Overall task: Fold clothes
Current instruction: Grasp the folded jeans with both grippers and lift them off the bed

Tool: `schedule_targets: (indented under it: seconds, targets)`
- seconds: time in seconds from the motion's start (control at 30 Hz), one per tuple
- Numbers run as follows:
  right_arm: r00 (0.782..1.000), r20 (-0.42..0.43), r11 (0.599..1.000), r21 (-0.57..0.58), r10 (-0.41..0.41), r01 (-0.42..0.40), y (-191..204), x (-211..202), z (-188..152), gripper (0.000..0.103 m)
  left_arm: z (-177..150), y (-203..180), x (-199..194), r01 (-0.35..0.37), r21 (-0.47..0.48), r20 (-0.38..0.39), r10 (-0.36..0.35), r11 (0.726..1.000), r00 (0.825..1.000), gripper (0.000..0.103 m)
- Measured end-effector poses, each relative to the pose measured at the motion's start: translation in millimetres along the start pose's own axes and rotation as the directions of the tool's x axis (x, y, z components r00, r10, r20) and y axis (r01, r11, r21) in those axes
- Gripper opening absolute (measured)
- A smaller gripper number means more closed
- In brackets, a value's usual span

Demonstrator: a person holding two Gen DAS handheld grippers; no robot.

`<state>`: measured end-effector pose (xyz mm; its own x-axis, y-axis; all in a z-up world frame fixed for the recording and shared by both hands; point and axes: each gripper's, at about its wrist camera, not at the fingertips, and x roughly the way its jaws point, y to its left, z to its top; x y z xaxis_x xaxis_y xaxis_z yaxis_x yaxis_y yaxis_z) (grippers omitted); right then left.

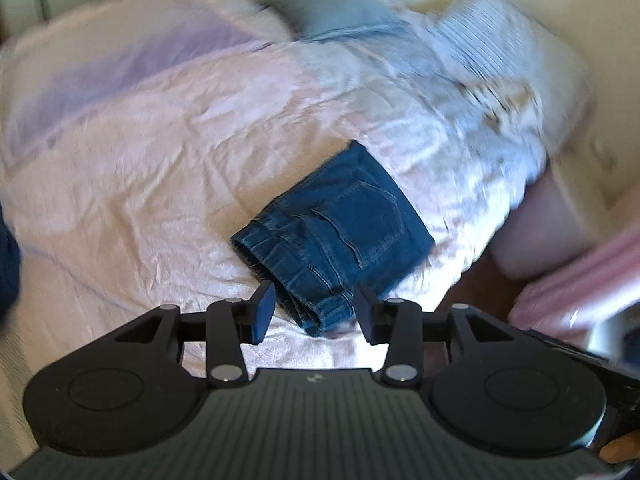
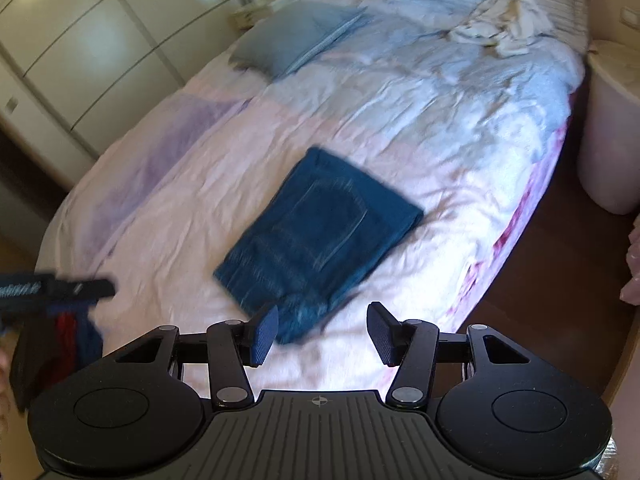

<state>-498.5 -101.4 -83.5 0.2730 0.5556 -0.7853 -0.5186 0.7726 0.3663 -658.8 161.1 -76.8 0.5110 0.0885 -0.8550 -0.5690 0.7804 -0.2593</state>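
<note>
We hover over the folded jeans (image 1: 336, 236) on the bed (image 1: 140, 160); left gripper (image 1: 315, 312) and right gripper (image 2: 323, 330) gape empty; a stray fingertip could snag the hem, undoing the fold.

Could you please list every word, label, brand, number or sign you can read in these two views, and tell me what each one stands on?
No readable text in either view.
Left tool: small pale mark on its ribbed body, too small to read.
Right tool: small crosshair sign on its ribbed body, no letters.
Folded jeans: only pocket stitching, no label showing.
Bedspread: no writing.
Dark object at the left edge of the right view: pale marks, too blurred to read.
</note>
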Motion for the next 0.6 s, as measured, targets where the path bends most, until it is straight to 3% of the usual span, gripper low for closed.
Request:
schedule_targets:
  seconds: [0.13,0.3,0.43,0.6]
  targets:
    - [1.000,0.018,0.997,0.074,-0.025,0.023,-14,14,20,0.053,18,36,21,0.014,-0.076,-0.021,-0.016,0.997,1.000,0.040]
    - [0.997,-0.068,0.987,0.149,-0.045,0.054,-23,48,26,0.053,23,72,48,0.076,-0.211,-0.054,-0.089,0.975,0.995,0.041]
    - [0.988,-0.151,0.990,0.137,-0.021,0.041,-19,76,36,0.053,17,96,71,0.118,-0.335,-0.067,-0.149,0.935,0.987,0.042]
    - [0.977,-0.214,0.999,0.030,-0.015,0.021,-10,114,71,0.053,4,117,102,0.161,-0.492,-0.037,-0.205,0.856,0.978,0.042]
